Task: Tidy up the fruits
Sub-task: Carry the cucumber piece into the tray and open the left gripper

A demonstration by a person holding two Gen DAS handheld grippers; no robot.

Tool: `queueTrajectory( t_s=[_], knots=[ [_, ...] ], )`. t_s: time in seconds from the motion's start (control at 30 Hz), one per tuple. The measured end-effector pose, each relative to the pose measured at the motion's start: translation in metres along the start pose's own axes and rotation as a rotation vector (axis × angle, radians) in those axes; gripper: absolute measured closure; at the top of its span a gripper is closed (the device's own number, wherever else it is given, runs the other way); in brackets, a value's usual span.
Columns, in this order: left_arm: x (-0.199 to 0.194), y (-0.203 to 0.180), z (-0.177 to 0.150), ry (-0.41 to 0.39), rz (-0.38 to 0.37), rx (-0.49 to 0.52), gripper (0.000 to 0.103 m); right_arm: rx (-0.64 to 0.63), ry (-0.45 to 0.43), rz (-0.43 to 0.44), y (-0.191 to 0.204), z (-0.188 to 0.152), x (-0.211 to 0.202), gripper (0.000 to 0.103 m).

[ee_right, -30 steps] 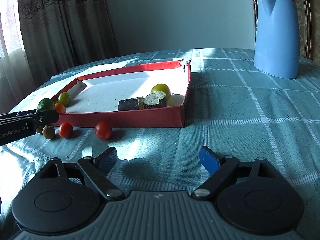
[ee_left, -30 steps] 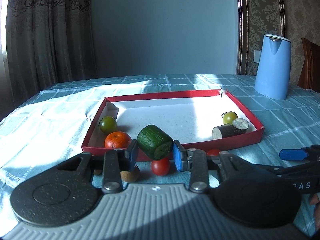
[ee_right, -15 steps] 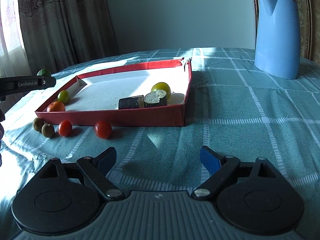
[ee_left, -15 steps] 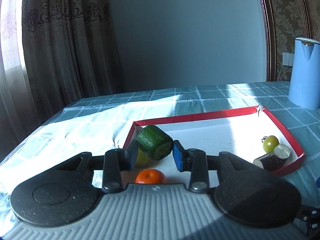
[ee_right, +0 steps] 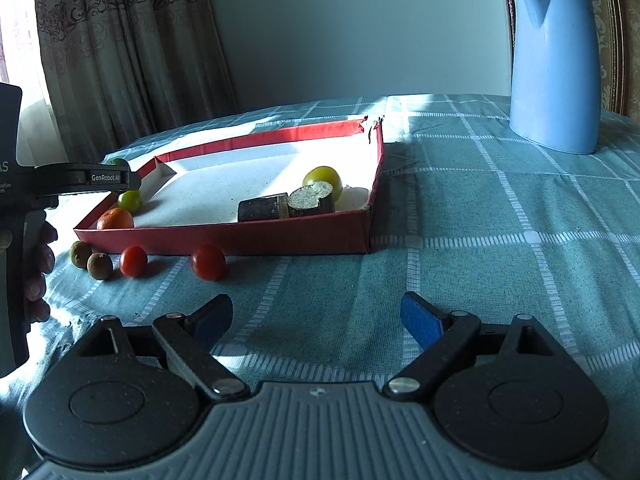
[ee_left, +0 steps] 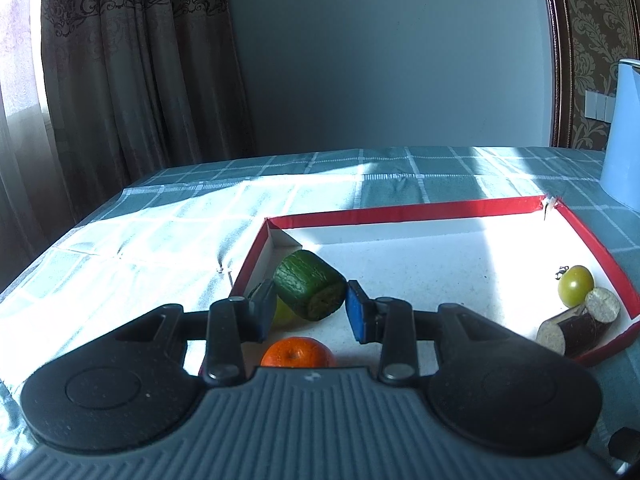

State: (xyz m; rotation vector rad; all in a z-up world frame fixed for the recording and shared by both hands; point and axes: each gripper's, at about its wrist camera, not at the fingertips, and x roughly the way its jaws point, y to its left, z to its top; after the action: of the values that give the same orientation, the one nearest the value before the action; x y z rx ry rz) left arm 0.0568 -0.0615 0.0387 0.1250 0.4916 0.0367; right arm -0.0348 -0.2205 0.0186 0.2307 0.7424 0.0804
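My left gripper point(ee_left: 310, 312) is shut on a green cucumber piece point(ee_left: 309, 284) and holds it above the left end of the red tray point(ee_left: 404, 213). Below it in the tray lie an orange point(ee_left: 296, 353) and a green tomato, mostly hidden behind the left finger. At the tray's right end lie a green tomato point(ee_left: 575, 285) and two dark cut pieces point(ee_left: 576, 322). My right gripper point(ee_right: 316, 322) is open and empty, low over the cloth in front of the tray point(ee_right: 224, 236). Two red tomatoes point(ee_right: 207, 262) and two brown fruits point(ee_right: 99, 266) lie on the cloth.
A blue kettle point(ee_right: 554, 68) stands at the back right on the checked teal tablecloth point(ee_right: 500, 240). Curtains hang behind the table's left side. The left gripper's body point(ee_right: 76, 178) and the hand holding it show at the left of the right wrist view.
My left gripper has lifted and carried the cucumber piece forward, from in front of the tray to above its left end. The right gripper has hardly moved.
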Motion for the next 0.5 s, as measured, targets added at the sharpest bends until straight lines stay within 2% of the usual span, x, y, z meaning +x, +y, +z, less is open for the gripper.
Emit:
queueTrajectory(
  t_s=[0.2, 0.27, 0.5],
  knots=[
    [0.001, 0.001, -0.001, 0.011, -0.003, -0.006, 0.065, -0.001, 0.000, 0.000, 0.000, 0.000, 0.000, 0.011],
    [-0.002, 0.002, -0.001, 0.001, 0.002, -0.010, 0.053, -0.001, 0.001, 0.000, 0.000, 0.000, 0.000, 0.011],
    [-0.014, 0.009, -0.006, -0.010, -0.008, -0.011, 0.049, 0.002, 0.000, 0.001, 0.001, 0.000, 0.001, 0.011]
  ],
)
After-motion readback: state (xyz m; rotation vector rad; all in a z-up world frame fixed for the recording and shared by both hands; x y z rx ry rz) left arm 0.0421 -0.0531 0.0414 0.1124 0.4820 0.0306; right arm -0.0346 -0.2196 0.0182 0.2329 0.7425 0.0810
